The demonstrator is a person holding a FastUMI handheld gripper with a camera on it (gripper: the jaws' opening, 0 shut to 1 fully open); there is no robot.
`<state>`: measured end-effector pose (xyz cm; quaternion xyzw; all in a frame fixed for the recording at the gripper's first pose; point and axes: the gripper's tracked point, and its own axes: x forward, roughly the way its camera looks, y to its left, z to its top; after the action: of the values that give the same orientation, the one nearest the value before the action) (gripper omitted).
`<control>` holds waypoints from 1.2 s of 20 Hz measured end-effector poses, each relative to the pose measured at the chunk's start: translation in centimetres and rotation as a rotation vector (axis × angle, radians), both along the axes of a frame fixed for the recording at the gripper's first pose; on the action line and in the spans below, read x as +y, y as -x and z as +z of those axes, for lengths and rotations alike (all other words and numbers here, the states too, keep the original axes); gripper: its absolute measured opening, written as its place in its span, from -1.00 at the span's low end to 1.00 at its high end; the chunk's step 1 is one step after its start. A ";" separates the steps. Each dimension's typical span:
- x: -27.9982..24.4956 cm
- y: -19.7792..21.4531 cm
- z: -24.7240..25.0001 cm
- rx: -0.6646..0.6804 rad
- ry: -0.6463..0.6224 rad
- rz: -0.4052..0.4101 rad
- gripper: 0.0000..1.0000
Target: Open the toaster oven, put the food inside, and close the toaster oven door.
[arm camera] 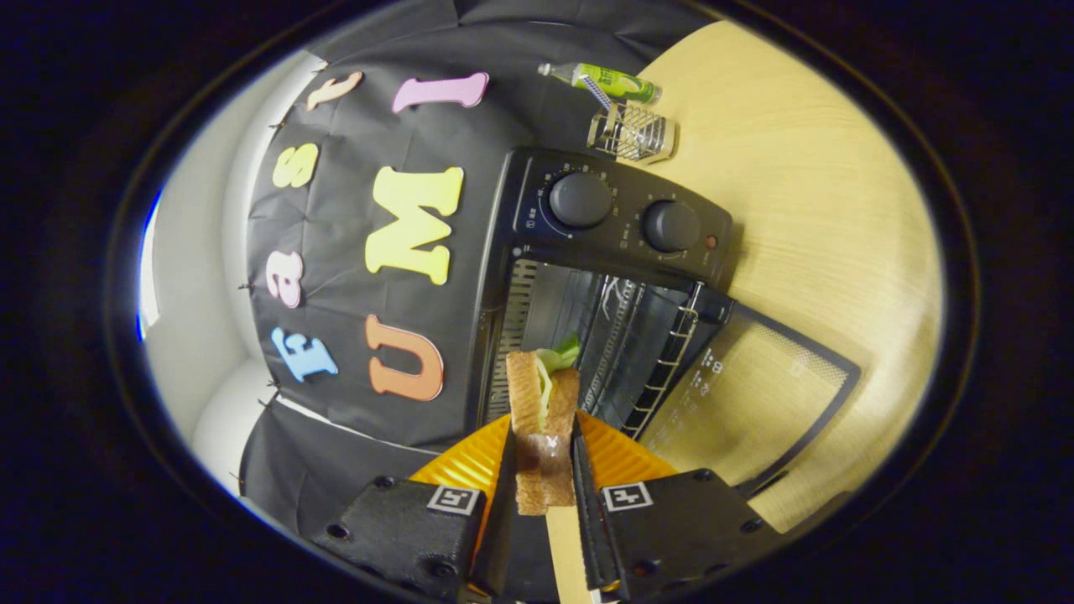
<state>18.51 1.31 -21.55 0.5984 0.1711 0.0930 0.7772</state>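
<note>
Gripper view, jaws clamping sandwich [544, 411], oven [617, 277] open

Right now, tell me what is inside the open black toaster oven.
Inside the black toaster oven, a wire rack and ribbed walls show. The sandwich, held in the gripper, covers part of the cavity, so what lies behind it cannot be seen.

You had a green bottle [617, 81] lying on the wooden table [822, 168], touching a wire rack [631, 132] beside it. Behind both hung black cloth [352, 277].
</note>
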 end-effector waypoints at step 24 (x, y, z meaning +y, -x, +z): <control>2.3 -7.4 -5.2 0.095 0.897 0.076 1.00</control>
<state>25.88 3.63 -26.71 0.1995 0.2517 0.0105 0.9469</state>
